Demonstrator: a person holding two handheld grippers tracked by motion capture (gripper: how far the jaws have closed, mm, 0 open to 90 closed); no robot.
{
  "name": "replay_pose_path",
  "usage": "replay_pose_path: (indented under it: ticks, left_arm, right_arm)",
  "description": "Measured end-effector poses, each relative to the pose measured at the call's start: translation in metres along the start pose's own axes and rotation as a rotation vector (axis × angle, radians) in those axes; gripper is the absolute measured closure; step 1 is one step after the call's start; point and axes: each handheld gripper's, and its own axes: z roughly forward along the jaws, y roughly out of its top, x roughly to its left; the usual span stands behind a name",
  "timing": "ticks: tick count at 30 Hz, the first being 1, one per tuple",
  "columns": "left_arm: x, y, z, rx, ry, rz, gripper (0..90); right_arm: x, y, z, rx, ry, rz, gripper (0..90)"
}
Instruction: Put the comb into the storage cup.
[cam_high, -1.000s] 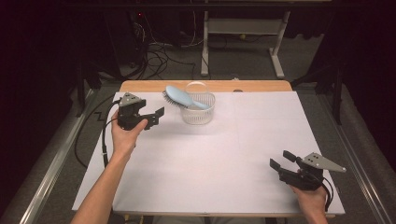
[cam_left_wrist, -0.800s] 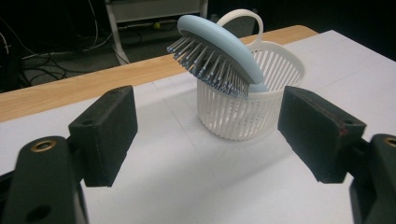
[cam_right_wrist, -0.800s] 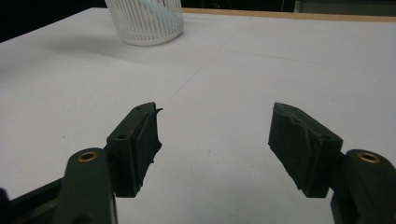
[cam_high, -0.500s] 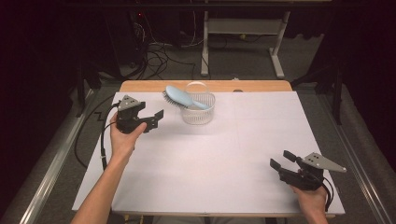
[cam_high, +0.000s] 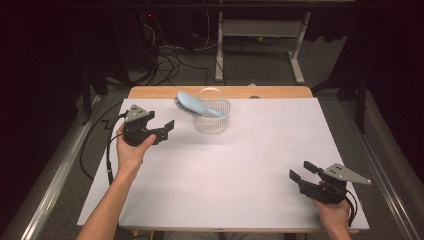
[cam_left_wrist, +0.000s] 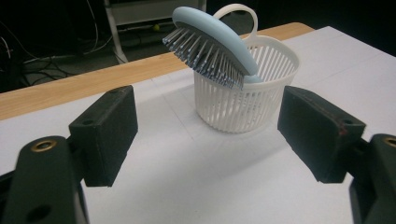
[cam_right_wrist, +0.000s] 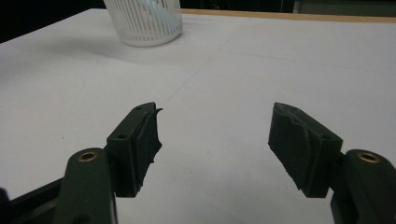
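Note:
A white slatted basket (cam_high: 212, 119) with a loop handle stands on the white table cover (cam_high: 235, 170) near the far edge. A light blue hairbrush (cam_high: 192, 104) leans in it, with its bristled head sticking out over the left rim. My left gripper (cam_high: 165, 131) is held just left of the basket, open and empty. In the left gripper view its jaws point at the basket (cam_left_wrist: 243, 95) and the brush (cam_left_wrist: 210, 44), a short way off. My right gripper (cam_high: 301, 171) is at the near right of the table, open and empty. In the right gripper view it (cam_right_wrist: 215, 135) hangs over bare cover.
A wooden table edge (cam_high: 280, 92) runs along the far side beyond the cover. Cables and a metal frame (cam_high: 260, 35) lie on the floor behind. Black cords trail from both grippers. The basket (cam_right_wrist: 144, 18) stands far ahead of the right jaws.
My left gripper has drifted slightly toward the near side. The right gripper, the basket and the brush have stayed where they were.

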Motion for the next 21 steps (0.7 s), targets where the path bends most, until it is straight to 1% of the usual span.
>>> replay_pose_path:
  ticks: [10,16,21]
  left_arm:
    - [0.001,-0.006,-0.002,0.000,0.003,-0.001,21.0]
    - [0.002,-0.010,-0.007,-0.006,0.012,0.002,21.0]
    - [0.003,-0.013,-0.011,-0.007,0.010,0.002,21.0]
  right_arm:
    - [0.000,0.000,0.000,0.000,0.000,0.000,33.8]
    - [-0.001,0.000,0.000,-0.001,-0.001,-0.001,33.7]
    - [-0.001,0.000,0.000,-0.001,-0.002,0.001,33.8]
